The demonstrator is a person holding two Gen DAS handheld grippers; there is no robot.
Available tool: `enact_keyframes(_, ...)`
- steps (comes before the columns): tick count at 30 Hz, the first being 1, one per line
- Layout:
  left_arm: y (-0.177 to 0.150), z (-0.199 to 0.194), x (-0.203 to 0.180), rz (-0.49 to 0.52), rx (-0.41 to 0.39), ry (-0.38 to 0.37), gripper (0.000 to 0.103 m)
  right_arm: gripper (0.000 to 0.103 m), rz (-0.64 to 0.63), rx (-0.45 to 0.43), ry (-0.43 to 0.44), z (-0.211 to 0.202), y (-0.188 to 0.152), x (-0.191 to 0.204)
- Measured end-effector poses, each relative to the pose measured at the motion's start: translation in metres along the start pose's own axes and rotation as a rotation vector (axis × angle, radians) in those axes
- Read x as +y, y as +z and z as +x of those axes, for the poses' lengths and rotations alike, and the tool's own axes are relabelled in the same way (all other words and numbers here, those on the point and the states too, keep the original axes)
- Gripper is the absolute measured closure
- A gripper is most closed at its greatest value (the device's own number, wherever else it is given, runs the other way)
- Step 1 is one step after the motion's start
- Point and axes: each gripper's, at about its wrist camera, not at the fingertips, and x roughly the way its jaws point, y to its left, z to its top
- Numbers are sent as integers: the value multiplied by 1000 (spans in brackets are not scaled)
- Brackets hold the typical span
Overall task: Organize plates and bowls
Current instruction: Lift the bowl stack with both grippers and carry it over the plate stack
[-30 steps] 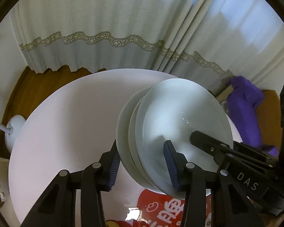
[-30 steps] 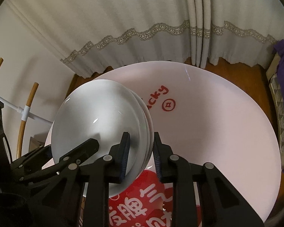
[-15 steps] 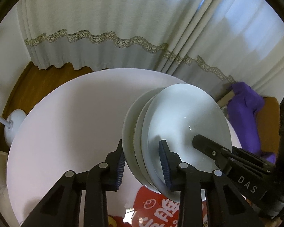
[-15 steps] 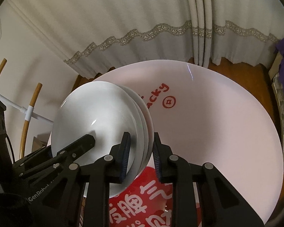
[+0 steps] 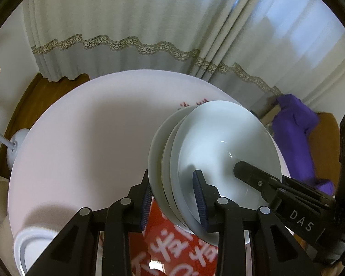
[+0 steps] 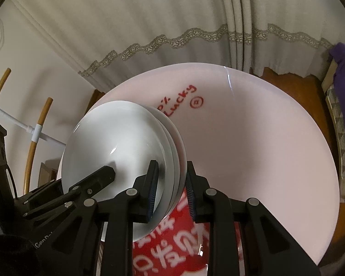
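Observation:
A stack of three nested white bowls (image 5: 220, 151) hangs above the round pink table (image 5: 85, 138). My left gripper (image 5: 172, 197) is shut on the stack's near rim, one finger inside and one outside. My right gripper (image 6: 170, 188) is shut on the opposite rim of the same stack (image 6: 122, 142). Each gripper's fingers show in the other's view. Another white dish rim (image 5: 32, 248) lies at the table's lower left in the left wrist view.
The table (image 6: 253, 161) bears red "Lucky" lettering (image 6: 181, 99) and a red printed patch (image 6: 177, 243) under the bowls. White curtains hang behind. A purple cloth (image 5: 296, 133) lies at the right. A white rack with wooden tips (image 6: 39, 126) stands at the left.
Both grippers have closed tighter on the stack's rims and raised it a little. The view has shifted, so the white dish rim at lower left and more red print now show.

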Motion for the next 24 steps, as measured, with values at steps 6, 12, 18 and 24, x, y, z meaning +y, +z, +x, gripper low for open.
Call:
enact_keyframes(6, -45, -33, -7, 6, -7, -10, 73, 80, -7, -3, -4, -27, -37, 0)
enact_keyframes(12, -97, -61, -14, 2, 8, -12, 73, 80, -9, 7, -16, -47, -83, 1)
enact_keyframes(18, -136, -86, -19, 5, 16, -16, 73, 80, -12, 17, -25, -63, -122, 0)
enact_keyframes(24, -172, -109, -20, 7, 18, -12, 73, 80, -13, 31, -20, -74, -152, -1)
